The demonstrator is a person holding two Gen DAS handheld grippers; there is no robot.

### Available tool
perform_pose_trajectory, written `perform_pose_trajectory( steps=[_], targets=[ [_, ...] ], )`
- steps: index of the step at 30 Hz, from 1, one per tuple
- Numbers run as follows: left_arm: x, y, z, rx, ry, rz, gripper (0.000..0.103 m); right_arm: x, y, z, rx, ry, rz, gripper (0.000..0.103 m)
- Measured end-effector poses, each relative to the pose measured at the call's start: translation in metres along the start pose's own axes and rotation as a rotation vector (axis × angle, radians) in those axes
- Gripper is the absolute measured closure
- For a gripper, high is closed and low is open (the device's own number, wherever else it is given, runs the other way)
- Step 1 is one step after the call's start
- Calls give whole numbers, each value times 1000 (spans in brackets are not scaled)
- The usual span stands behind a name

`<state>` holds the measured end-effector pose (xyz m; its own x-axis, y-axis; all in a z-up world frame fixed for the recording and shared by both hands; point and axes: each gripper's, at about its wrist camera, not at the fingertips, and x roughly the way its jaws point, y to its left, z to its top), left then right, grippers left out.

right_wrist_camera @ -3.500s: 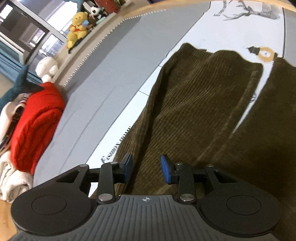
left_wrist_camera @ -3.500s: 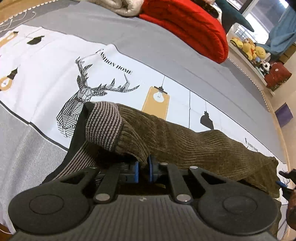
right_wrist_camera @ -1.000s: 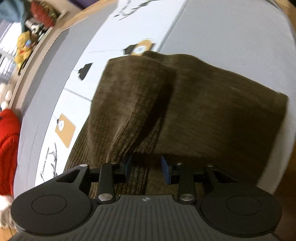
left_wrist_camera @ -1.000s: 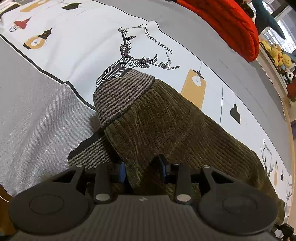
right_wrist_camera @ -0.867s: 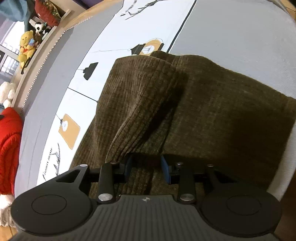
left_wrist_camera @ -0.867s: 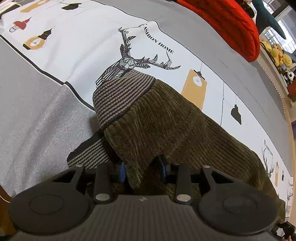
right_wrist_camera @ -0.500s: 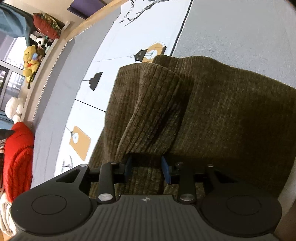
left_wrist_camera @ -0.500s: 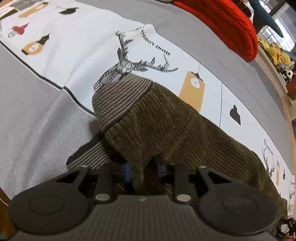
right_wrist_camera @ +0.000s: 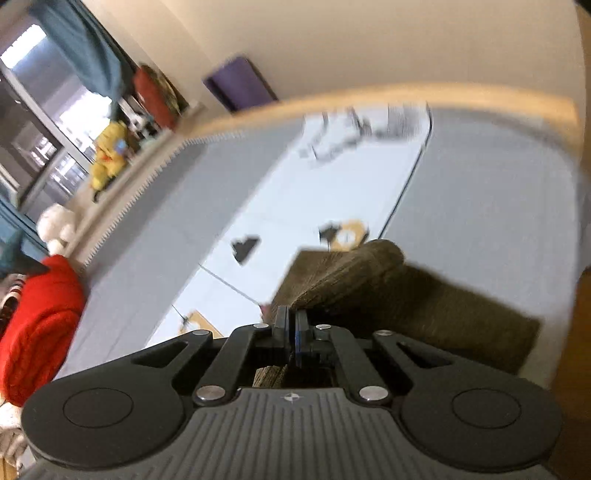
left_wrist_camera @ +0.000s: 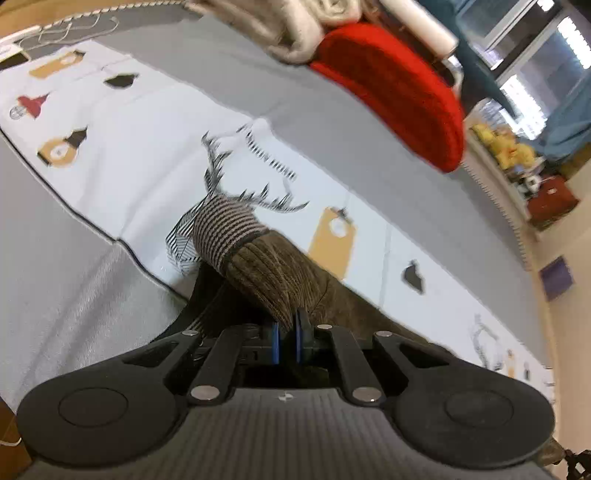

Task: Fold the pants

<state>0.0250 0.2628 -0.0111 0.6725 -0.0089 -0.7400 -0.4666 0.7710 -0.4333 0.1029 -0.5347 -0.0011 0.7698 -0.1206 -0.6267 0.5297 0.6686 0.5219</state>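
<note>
The olive-brown corduroy pants [left_wrist_camera: 273,269] lie on the bed, their striped waistband [left_wrist_camera: 225,225] turned out towards the deer print. In the left wrist view my left gripper [left_wrist_camera: 286,336] has its jaws closing tight on a raised fold of corduroy just behind the waistband. In the right wrist view the pants [right_wrist_camera: 406,295] hump up in a lifted fold at the leg end. My right gripper [right_wrist_camera: 291,326] has its jaws closing on the edge of that fold, with cloth showing between the fingers below the pads. Both views are blurred.
The bed sheet [left_wrist_camera: 147,155] is white with deer and lamp prints, flanked by grey bands. A red blanket [left_wrist_camera: 399,92] and a beige one [left_wrist_camera: 288,33] lie at the far side. The bed's wooden edge [right_wrist_camera: 369,98] curves past the pants; stuffed toys [right_wrist_camera: 110,155] sit by the window.
Both grippers have closed on the corduroy and risen, each pulling up a fold. Both views have tilted upward, the right one much more, so the wall and window now show.
</note>
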Motion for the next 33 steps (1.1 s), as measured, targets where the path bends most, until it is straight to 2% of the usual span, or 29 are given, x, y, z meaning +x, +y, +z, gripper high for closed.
perform_pose_trajectory(
  steps=[2,3,5,6,7,8,9,10,12,13,15,18,20,22,24,27,28,29,31,33],
  targets=[
    [-2,5,-3,15,42,14,95,-20,-7,-2,-37,-6,-60,101],
    [1,9,-6,27,91,34,95,-22,-12,-4,-52,25,-111,101],
    [11,19,-11,27,183,73,94,-10,-32,-14,-53,159,-234,101],
    [15,22,-12,31,218,87,92,0,-49,-22,-13,238,-289,101],
    [19,24,-13,44,247,106,84,9,-63,-27,32,309,-322,101],
    [20,25,-13,58,244,140,82,20,-76,-31,73,374,-335,101],
    [17,25,-11,65,215,183,73,24,-84,-32,108,392,-329,99],
    [13,26,-8,59,177,219,55,26,-91,-29,152,389,-301,96],
    [1,25,-1,31,84,255,43,25,-97,-20,178,340,-269,93],
    [-6,21,2,33,27,261,43,25,-98,-15,180,308,-274,90],
    [-12,5,3,108,-41,259,44,27,-102,-10,179,263,-293,72],
    [-11,-28,-6,268,-71,201,44,36,-106,-12,195,260,-323,69],
    [-4,-46,-17,338,-47,145,44,41,-107,-12,212,258,-321,70],
    [5,-58,-26,390,-20,118,45,41,-103,-13,172,238,-333,101],
    [12,-71,-34,439,9,95,45,34,-97,-8,105,194,-346,101],
    [29,-86,-42,503,65,56,45,13,-84,-3,63,96,-331,102],
    [34,-87,-48,521,87,49,45,10,-84,-3,53,87,-352,102],
    [40,-90,-54,534,118,44,45,9,-86,-4,49,86,-414,103],
    [54,-91,-63,534,202,43,45,9,-99,-2,25,72,-631,103],
    [64,-87,-69,521,250,71,45,7,-118,2,95,85,-695,103]
  ],
)
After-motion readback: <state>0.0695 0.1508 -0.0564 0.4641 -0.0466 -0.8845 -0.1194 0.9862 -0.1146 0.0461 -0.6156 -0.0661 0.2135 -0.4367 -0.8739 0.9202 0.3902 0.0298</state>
